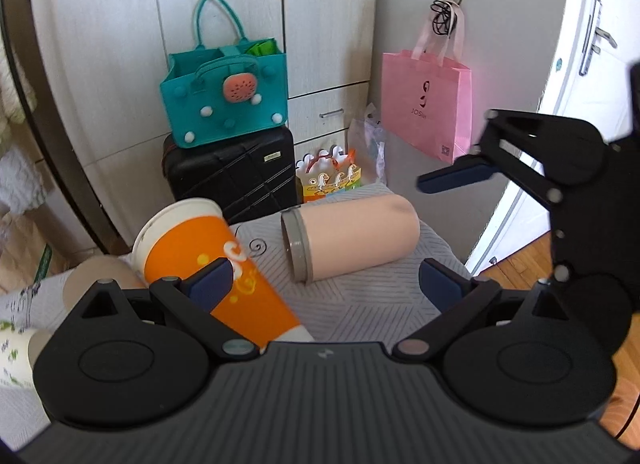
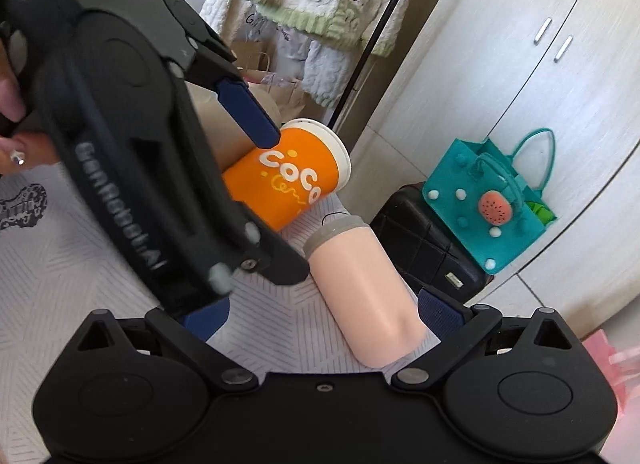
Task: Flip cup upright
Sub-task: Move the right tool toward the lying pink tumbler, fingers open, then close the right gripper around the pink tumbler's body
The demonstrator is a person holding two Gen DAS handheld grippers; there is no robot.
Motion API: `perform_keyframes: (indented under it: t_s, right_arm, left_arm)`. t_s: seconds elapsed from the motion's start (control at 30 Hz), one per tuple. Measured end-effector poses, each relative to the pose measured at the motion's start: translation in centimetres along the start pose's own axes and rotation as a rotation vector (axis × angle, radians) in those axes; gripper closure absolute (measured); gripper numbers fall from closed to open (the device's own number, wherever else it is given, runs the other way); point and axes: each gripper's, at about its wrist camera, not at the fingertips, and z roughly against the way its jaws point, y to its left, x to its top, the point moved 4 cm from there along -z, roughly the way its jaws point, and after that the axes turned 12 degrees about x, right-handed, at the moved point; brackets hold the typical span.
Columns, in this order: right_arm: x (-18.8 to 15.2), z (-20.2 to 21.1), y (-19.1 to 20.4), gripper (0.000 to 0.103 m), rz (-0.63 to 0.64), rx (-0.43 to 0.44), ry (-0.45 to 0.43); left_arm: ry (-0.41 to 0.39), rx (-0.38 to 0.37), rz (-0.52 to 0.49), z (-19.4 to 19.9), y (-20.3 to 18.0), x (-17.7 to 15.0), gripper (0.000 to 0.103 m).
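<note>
1. The orange cup (image 1: 216, 264) lies tipped on the patterned cloth (image 1: 360, 304) in the lower left of the left wrist view, its white rim pointing up and left. In the right wrist view it sits at centre, rim toward the right.
2. The left gripper (image 1: 328, 280) stands wide, one pad lying over the cup's side and the other well apart to the right. It holds nothing. Closing from here would probably catch the cup off-centre and let it roll or squirt out.
3. The right gripper (image 2: 320, 316) is also wide and straddles the peach tumbler (image 2: 364, 296), which lies on its side just beside the cup; it does not clamp it. If it closes or pushes, the tumbler may roll into the cup.
4. A pale cup (image 1: 100, 276) touches the orange one at lower left and could be knocked.
5. The two grippers sit near each other and risk colliding.
6. The cloth's edge is near; a rolling cup could drop off.
</note>
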Motion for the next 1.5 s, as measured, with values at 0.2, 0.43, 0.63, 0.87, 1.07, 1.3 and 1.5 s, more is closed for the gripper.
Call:
perform_keyframes:
  t_s: [0.2, 0.43, 0.63, 0.87, 1.07, 1.3, 1.5]
  right_arm:
    - [0.0, -0.6, -2.2, 0.002, -0.037, 0.081, -0.027]
    - [0.1, -2.2, -3.9, 0.010, -0.025, 0.080, 0.031]
    - [-0.1, -4.2, -4.5, 0.014, 0.036, 0.083, 0.104]
    - [-0.8, -5.7, -5.1, 0.014, 0.073, 0.064, 0.100]
    - [-0.8, -7.2, -5.7, 0.029, 0.068, 0.073, 0.155]
    - [-0.6, -6.5, -4.8, 0.031, -0.002, 0.056, 0.131]
    - [-0.4, -5.6, -3.6, 0.031, -0.074, 0.052, 0.145]
  left_arm:
    - [0.003, -0.026, -0.013, -0.9, -0.1, 0.6, 0.003]
    - [0.016, -0.040, 0.026, -1.6, 0.5, 0.9, 0.004]
    - [0.022, -0.036, 0.032, -2.0, 0.7, 1.0, 0.004]
    - [0.019, -0.058, 0.008, -1.8, 0.8, 0.6, 0.004]
    - [0.026, -0.070, 0.018, -2.4, 0.8, 0.6, 0.004]
    - [0.022, -0.057, 0.027, -1.9, 1.1, 0.3, 0.004]
    - [0.019, -0.066, 0.037, -0.3, 0.8, 0.2, 0.004]
